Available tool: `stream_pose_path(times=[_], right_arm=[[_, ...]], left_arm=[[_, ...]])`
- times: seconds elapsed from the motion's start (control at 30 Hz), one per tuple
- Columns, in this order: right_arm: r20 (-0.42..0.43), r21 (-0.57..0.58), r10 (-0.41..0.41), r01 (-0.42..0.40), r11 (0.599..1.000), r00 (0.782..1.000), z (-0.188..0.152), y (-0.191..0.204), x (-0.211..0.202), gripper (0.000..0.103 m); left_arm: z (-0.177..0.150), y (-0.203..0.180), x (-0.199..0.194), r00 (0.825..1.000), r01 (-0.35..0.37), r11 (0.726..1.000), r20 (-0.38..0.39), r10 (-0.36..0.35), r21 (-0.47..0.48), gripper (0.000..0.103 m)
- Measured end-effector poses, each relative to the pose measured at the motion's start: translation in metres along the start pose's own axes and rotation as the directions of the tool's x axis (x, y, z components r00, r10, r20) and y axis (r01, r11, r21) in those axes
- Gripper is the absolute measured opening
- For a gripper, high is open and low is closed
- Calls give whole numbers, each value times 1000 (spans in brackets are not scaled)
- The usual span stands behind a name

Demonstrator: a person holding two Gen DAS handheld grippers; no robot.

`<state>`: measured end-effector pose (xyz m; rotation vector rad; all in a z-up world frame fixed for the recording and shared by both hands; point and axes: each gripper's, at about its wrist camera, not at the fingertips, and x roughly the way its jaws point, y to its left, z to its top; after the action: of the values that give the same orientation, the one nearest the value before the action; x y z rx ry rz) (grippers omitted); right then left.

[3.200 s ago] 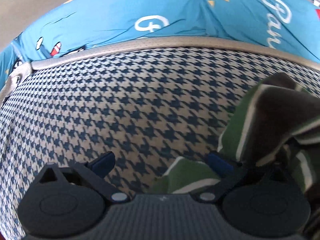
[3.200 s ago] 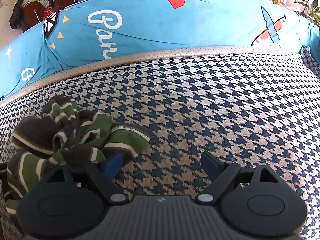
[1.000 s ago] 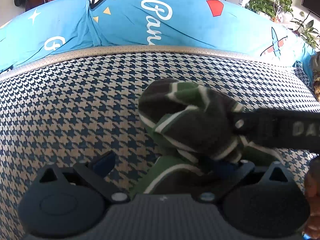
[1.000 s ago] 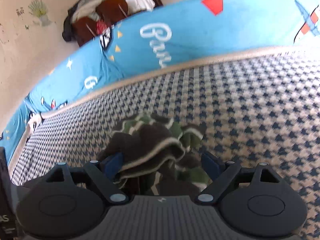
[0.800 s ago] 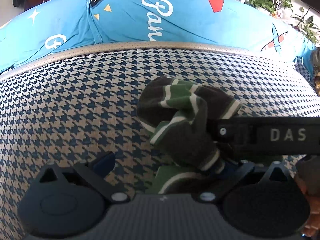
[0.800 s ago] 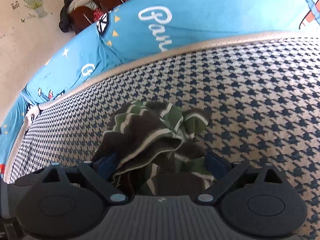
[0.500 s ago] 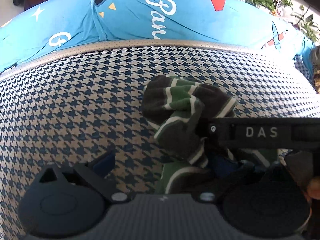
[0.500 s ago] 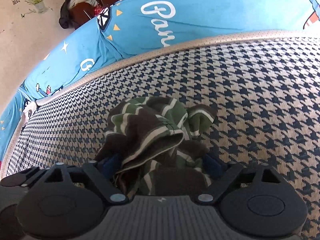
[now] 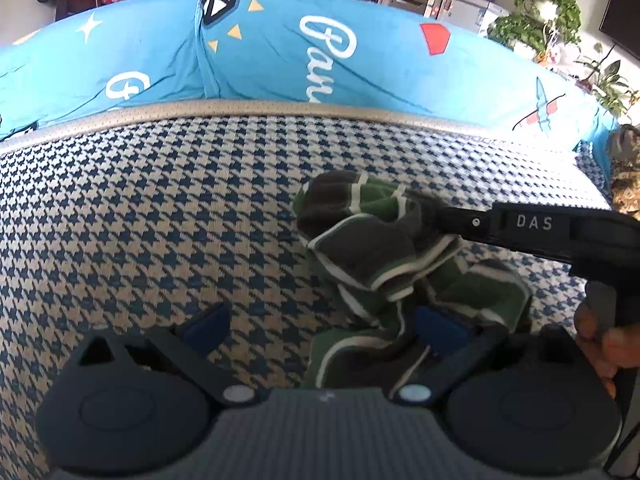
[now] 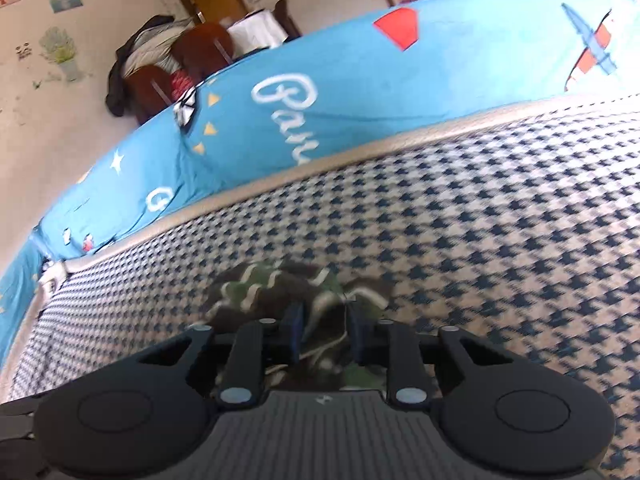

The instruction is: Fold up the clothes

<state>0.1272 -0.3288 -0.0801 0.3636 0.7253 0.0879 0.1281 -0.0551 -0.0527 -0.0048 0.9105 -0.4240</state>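
A crumpled garment with green, dark brown and white stripes (image 9: 384, 264) lies bunched on the houndstooth surface (image 9: 160, 216). My left gripper (image 9: 320, 324) is open; its right finger rests against the garment's lower edge, and its left finger is over bare surface. My right gripper (image 10: 326, 330) is shut on a fold of the striped garment (image 10: 276, 288). From the left wrist view the right gripper's black body (image 9: 532, 228) reaches in from the right into the top of the pile.
A blue printed cover with white lettering (image 9: 320, 52) borders the far edge, behind a beige piped seam (image 9: 280, 108). Chairs with clothes (image 10: 168, 64) stand beyond it. Potted plants (image 9: 536, 12) are at the far right.
My right gripper's fingers were wide open around the garment and have closed on a fold of it. The right view has tilted. My left gripper stays open beside the pile.
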Motion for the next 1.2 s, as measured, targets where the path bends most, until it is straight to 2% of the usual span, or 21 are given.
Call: stream_pose_path(times=[0.07,0.13,0.27,0.4,0.6,0.67,0.83,0.93,1.2], right_arm=[[22,-12,-68,69,998,997,1,-1,-3,17],[42,-14,-103,104,994,994,3,-3,-7,17],[81,-23,-39,41,999,996,5,1,-20,19],[63,-62,59,-55,997,996,1,16,-19,27],[26,-119,187,-183,976,982,-6,38,-18,51],[11,-141,200,-197,970,980,-11,46,-16,64],[-5,-187,222,-219,958,975,-20,61,-12,73],[-13,-167,229,-228,959,973,-19,64,-10,80],[-28,-183,192,-194,964,981,-23,69,-4,81]], left_arm=[[-1,-1,0,1000,6,1000,2,-6,1,103],[-2,-1,2,1000,5,1000,-9,-5,0,103],[-1,2,1,1000,-16,1000,0,16,-15,103],[1,8,-5,997,-70,997,33,70,-24,103],[0,23,-9,989,-139,989,35,141,-50,103],[1,26,-10,988,-147,988,38,149,-54,103],[2,34,-22,980,-178,982,81,183,-56,103],[3,36,-29,971,-209,977,112,211,-31,103],[-1,55,-31,975,-200,978,83,205,-65,103]])
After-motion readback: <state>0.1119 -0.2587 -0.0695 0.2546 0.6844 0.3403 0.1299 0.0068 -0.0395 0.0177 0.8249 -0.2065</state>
